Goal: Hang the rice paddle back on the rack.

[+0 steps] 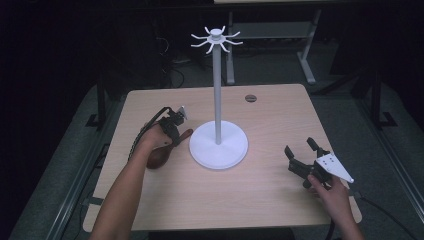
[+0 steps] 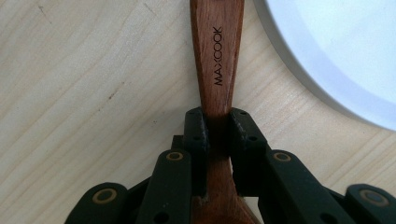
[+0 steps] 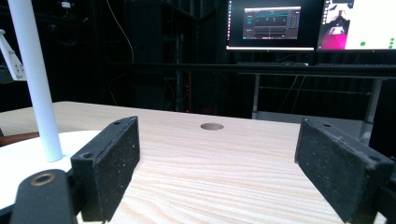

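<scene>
Wooden spoon (image 2: 216, 56), reddish brown, lying flat on the worktop (image 1: 165, 210) toward its left edge, just left of the white stand's round base (image 1: 218, 145). Stamped "MAXCOOK" along the handle. Handle end angled toward the base, close beside it; touching or not, cannot tell. Bowl end (image 1: 159, 156) nearer the front edge, partly under the left hand (image 1: 154, 138).

Left tool (image 2: 217, 122) closed on the spoon's narrow neck, 1 black pad (image 2: 194, 128) pressed against each side of the wood, jaws pointing along the handle. Cable looping from the tool back over the wrist.

White stand near the worktop's middle: flat disc base, thin upright pole (image 1: 217, 90), ring of curved hooks (image 1: 216, 39) at the top.

Right tool (image 1: 300, 148) toward the right edge and front right corner, held low over the worktop by the right hand (image 1: 332, 192), jaws spread wide with nothing between them, grey triangular plate (image 1: 336, 166) on top. Well apart from the stand and spoon.

Small round grommet (image 1: 250, 98) in the worktop near its far edge. Beyond the far edge, dark room, table legs, 2 lit monitors (image 3: 270, 25) in the right gripper view.
</scene>
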